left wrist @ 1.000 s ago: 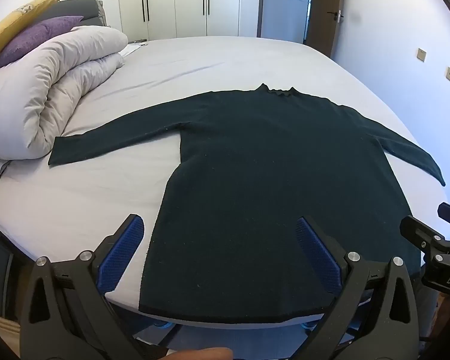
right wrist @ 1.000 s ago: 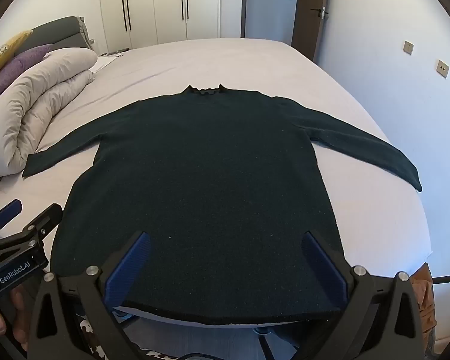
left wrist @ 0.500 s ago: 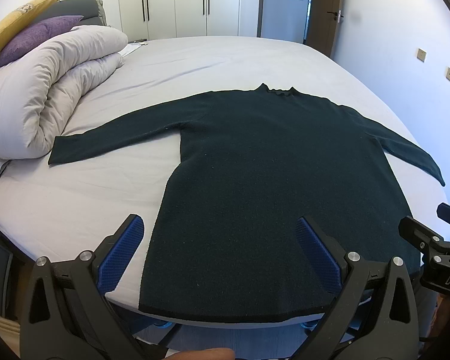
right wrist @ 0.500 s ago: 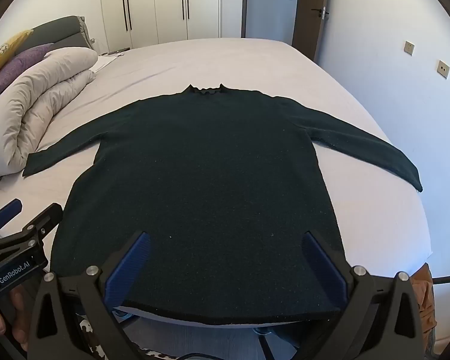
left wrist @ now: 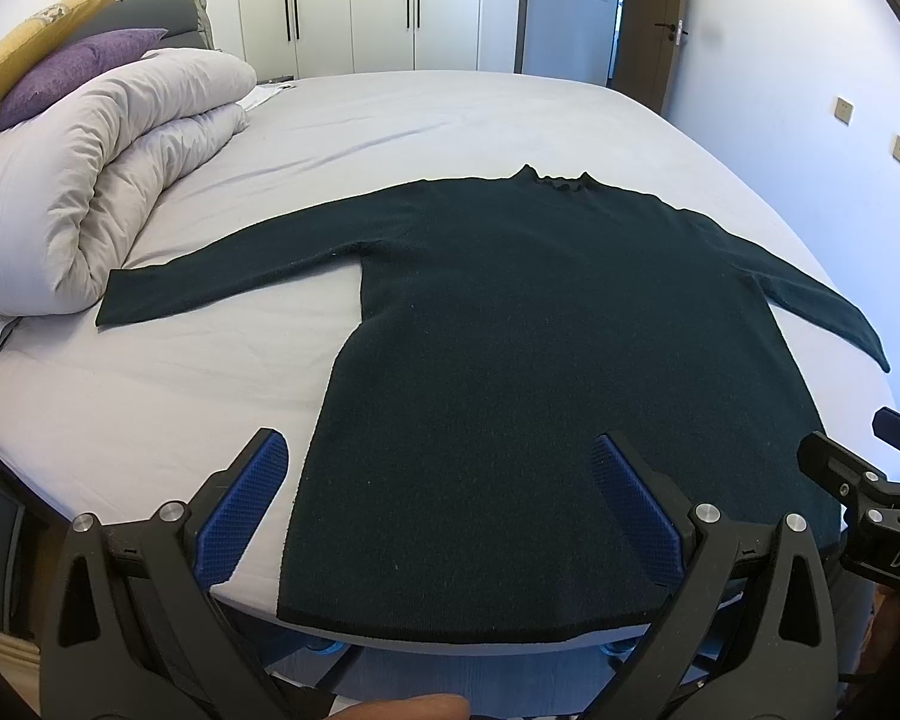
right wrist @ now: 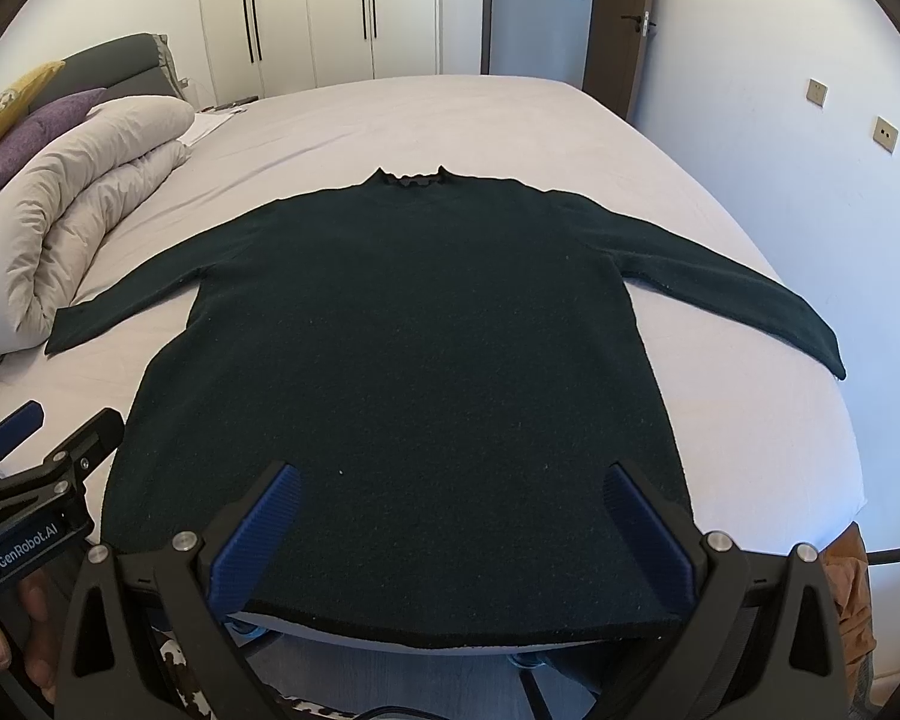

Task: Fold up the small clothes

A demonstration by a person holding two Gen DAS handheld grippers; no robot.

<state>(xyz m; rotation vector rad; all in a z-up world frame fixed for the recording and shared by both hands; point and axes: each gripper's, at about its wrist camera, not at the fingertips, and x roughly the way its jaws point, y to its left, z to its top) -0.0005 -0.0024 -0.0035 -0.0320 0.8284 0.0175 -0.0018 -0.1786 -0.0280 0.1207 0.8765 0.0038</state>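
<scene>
Duvet (left wrist: 108, 180): rolled at the bed's left edge, just beside the sweater's left cuff.
Left gripper (left wrist: 438, 510): fingers spread wide, holding nothing, poised over the hem.
Sweater (right wrist: 414, 360): flat on the bed (left wrist: 390, 114), sleeves out, hem at the near edge.
Right gripper (right wrist: 450, 528): wide open, empty, above the hem.
Risk: a one-layer pinch could drag the knit off the edge; a folded left sleeve could snag the duvet.
Containers: none visible.

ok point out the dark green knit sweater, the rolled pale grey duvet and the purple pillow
dark green knit sweater (right wrist: 414, 324), right wrist view, middle of the chest
rolled pale grey duvet (left wrist: 84, 174), left wrist view, top of the roll
purple pillow (left wrist: 60, 81), left wrist view, its upper face
</scene>
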